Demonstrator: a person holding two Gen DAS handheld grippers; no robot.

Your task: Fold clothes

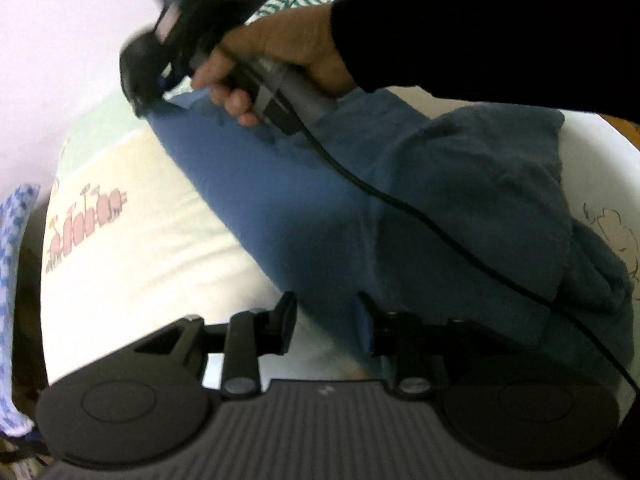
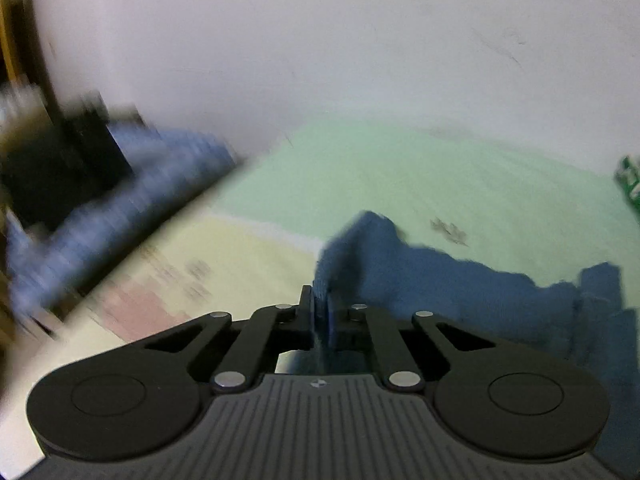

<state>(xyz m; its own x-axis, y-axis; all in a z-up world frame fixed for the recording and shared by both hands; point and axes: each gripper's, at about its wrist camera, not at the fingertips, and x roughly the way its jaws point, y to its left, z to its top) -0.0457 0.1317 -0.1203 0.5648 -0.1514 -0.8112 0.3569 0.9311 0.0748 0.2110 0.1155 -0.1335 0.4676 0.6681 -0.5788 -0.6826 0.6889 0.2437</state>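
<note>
Nearest the left cam, left tongs (image 1: 326,326) hang spread w/ nothing between them, just over the blue garment's (image 1: 320,208) near edge. Garment lies across the bed sheet (image 1: 152,248), which has pink animal prints; its right part is bunched up. Farther back, right tongs (image 2: 320,312) are pressed together on a raised blue fold. A hand (image 1: 280,60) in a black sleeve (image 1: 500,28) grips that tool. Green-striped cloth (image 1: 292,0) sits beyond.

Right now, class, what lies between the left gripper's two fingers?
In the left wrist view, the left gripper stands open; between its fingers show the blue garment's lower edge and the pale bedsheet.
</note>
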